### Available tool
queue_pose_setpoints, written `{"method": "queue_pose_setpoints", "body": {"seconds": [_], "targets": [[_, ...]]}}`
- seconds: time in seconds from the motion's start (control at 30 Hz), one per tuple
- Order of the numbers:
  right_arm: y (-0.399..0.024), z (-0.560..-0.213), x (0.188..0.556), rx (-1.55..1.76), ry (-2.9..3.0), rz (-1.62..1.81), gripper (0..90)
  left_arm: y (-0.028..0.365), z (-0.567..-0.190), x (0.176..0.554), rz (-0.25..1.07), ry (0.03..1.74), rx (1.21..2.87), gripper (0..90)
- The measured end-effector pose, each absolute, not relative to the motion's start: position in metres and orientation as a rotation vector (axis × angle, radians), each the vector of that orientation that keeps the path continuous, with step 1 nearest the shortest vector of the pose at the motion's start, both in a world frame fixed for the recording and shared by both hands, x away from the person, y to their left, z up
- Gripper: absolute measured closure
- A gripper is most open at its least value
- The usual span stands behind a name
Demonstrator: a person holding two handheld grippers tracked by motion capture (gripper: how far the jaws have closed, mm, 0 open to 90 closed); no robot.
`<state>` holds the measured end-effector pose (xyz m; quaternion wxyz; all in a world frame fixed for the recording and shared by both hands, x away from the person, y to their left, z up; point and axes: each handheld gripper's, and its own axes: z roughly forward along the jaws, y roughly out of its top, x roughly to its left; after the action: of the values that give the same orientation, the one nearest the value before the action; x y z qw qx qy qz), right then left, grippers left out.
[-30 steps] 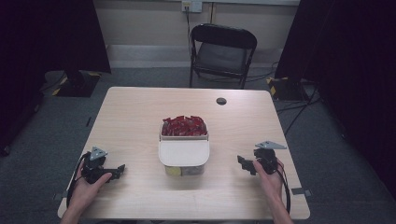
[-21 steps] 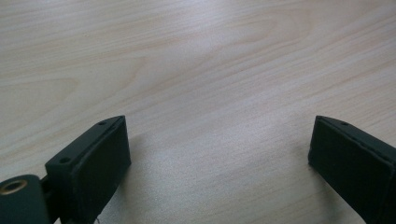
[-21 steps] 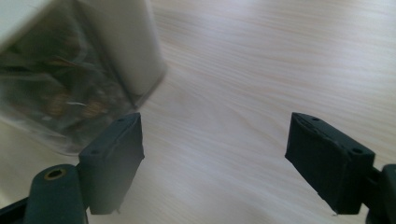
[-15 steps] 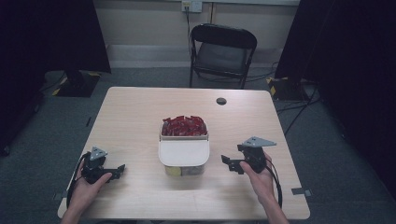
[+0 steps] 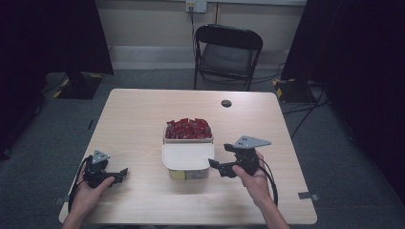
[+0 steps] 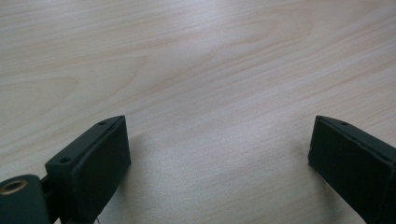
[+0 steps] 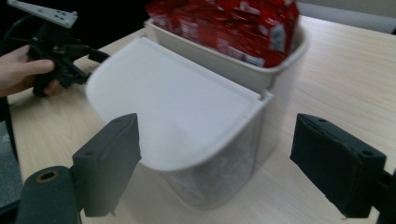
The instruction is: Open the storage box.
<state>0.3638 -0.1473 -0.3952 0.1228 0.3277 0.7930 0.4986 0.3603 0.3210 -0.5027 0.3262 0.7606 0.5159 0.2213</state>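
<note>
The white bin (image 5: 187, 160) stands mid-counter (image 5: 138, 119) with its flap lid forward and red packets (image 5: 188, 128) heaped behind, so the right claw (image 5: 216, 165), whose jaws have just been opening with nothing between them, comes at the lid side. The left claw (image 5: 122, 172) (released too) rests aside on bare wood, leaving room.

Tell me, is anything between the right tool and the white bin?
No, nothing visible. The right tool has just been opening its jaws, with nothing between them, and it faces the bin across bare table. The bin's white lid and the red packets sit straight ahead.
</note>
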Motion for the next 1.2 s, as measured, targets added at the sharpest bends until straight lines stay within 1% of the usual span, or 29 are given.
{"method": "queue_pose_setpoints", "body": {"seconds": [0.2,0.43,0.87,1.2], "targets": [[-0.134,-0.389,0.360,0.897,2.352,1.499,14.3,0.321,-0.503,0.360,0.580,1.351,1.996,5.0],[-0.128,-0.394,0.356,0.839,2.400,1.492,14.4,0.321,-0.503,0.360,0.579,1.351,1.995,4.9],[-0.131,-0.415,0.352,0.856,2.442,1.446,13.7,0.321,-0.503,0.360,0.580,1.352,1.993,4.9],[-0.128,-0.429,0.359,0.877,2.466,1.409,14.4,0.321,-0.503,0.360,0.580,1.351,1.996,5.0]]}}
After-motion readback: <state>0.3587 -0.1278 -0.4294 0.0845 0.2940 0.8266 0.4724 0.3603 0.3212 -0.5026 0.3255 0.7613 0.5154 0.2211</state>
